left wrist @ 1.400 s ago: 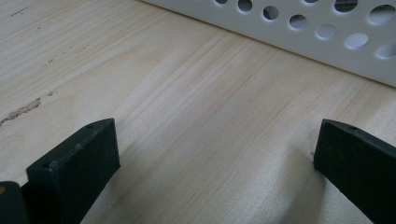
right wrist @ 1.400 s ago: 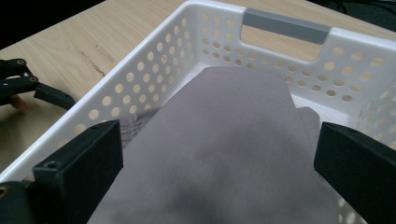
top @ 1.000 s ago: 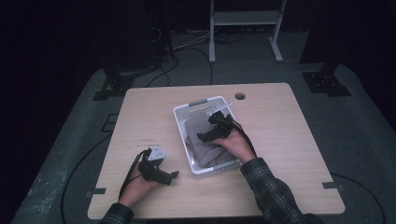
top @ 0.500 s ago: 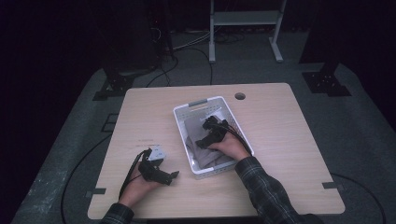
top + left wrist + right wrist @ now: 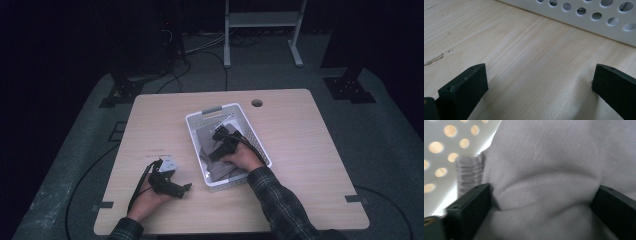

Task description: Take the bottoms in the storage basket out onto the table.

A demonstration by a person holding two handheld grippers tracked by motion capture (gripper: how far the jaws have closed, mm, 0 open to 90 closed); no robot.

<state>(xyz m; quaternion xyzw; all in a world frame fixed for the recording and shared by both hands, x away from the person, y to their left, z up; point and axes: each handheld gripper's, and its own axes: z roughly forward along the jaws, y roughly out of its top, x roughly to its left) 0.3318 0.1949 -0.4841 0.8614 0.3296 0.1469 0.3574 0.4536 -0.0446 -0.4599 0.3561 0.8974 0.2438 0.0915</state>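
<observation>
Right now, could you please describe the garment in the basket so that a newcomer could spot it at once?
On the light wooden table stands a white perforated basket. Inside it lies the grey cloth garment, soft and bunched, with a gathered elastic hem. It is the only fabric there, with the right gripper pushed into it.

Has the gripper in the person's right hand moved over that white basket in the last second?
Yes. The right gripper has sunk toward the basket's near end, into the grey cloth. Its jaws have just been closing slightly, a fold of cloth bulging between them.
</observation>
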